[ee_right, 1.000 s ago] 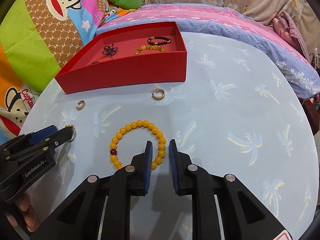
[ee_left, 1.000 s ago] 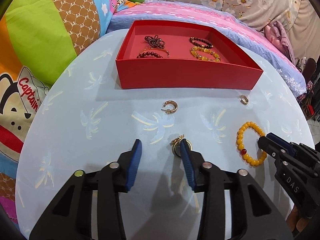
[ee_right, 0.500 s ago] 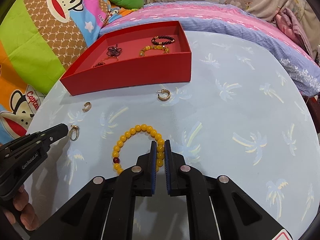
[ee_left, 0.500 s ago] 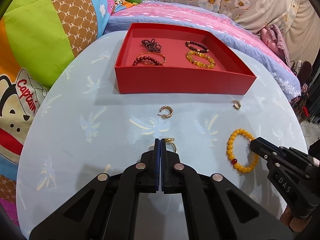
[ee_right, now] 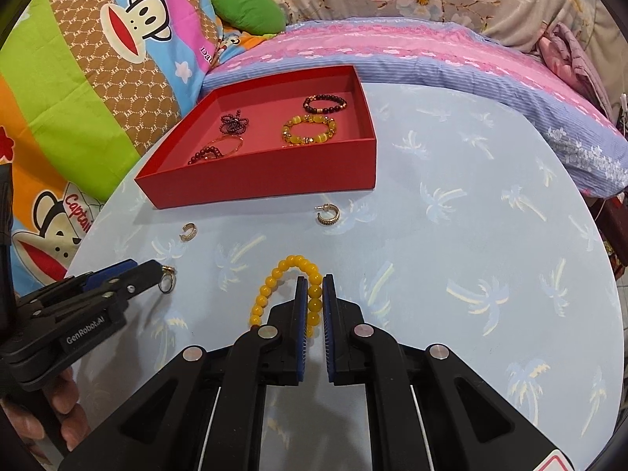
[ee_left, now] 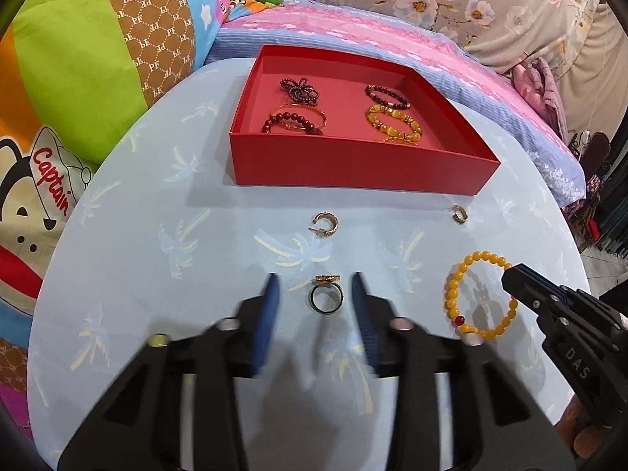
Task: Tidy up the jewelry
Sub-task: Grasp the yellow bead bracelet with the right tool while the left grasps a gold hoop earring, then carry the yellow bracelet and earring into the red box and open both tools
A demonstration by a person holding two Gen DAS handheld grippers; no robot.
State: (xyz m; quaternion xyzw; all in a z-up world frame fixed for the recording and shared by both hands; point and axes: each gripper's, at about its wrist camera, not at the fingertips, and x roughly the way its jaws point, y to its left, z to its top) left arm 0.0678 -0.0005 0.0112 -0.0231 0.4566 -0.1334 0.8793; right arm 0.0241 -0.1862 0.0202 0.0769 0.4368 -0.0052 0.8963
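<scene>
Left hand-held gripper: my jaws snapped together a moment ago just short of the gold ring and missed it; now they're opening again, blurred with motion, the ring lying on the bench between the blue pads, untouched.

Right hand-held gripper: a second back I was only straddling the yellow bead bracelet; now I'm clamped tight on its near-right arc, beads pinched between the pads, the rest of the loop trailing left on the bench.

Red tray: same as before, four pieces inside — a dark beaded cluster, a red-bead bracelet with a thin gold bangle, a dark bead bracelet and an amber one. Room left on the right side.

Loose pieces: two gold hoop earrings sit just in front of the tray, one near its middle, one toward its right corner. Neither has moved.

What it means: right side looks ready to lift and carry the bracelet to the tray. Left side needs another go at the ring; it's small and flat to the surface, so I'd judge the pads must come down lower around it before closing.
</scene>
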